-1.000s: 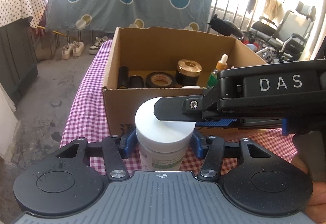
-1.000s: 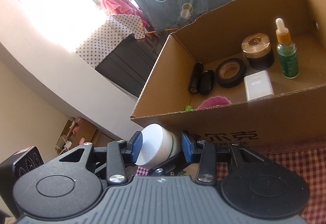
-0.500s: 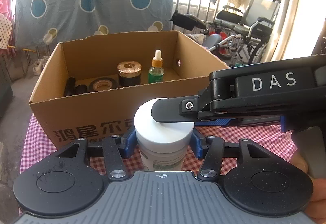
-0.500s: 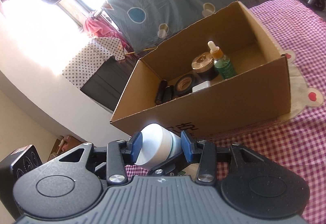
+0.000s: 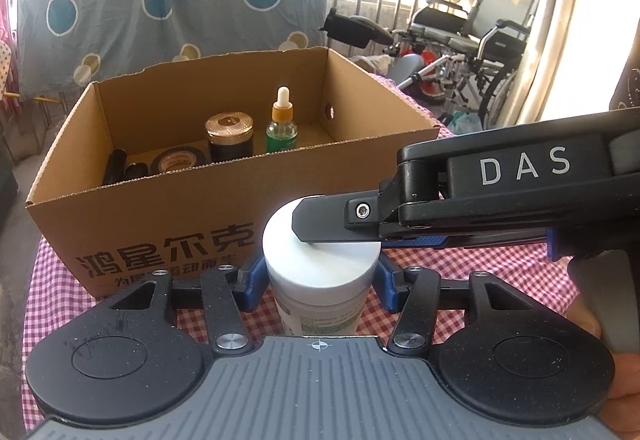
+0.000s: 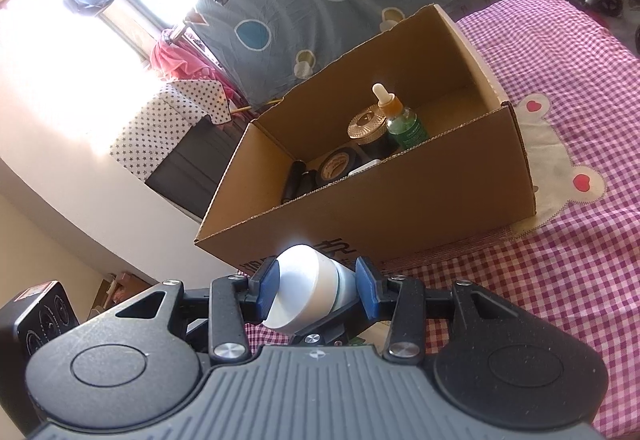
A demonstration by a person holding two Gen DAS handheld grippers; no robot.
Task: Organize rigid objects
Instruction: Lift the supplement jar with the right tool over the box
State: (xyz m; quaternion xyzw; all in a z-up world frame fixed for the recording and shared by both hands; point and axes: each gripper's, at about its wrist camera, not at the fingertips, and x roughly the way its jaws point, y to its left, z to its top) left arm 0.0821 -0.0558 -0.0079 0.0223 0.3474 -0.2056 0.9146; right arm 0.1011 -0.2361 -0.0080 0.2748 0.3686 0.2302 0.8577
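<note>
A white-lidded jar (image 5: 320,276) with a green label is held upright in front of a cardboard box (image 5: 224,212). My left gripper (image 5: 320,282) is shut on the jar's body. My right gripper (image 6: 316,290) comes in from the right and is shut on the jar's lid (image 6: 304,288); one of its fingers crosses the lid top in the left wrist view. Inside the box (image 6: 400,200) stand a green dropper bottle (image 5: 281,124), a gold-lidded black jar (image 5: 230,136), a black tape roll (image 5: 178,160) and dark cylinders (image 5: 120,170).
The box stands on a pink checkered tablecloth (image 6: 560,260). A blue patterned sheet (image 5: 160,0) hangs behind. A wheelchair (image 5: 472,40) stands at the back right, beyond the table.
Both grippers, still shut on the jar, have swung round and pulled back from the box, so the box now appears farther off and more to the left.
</note>
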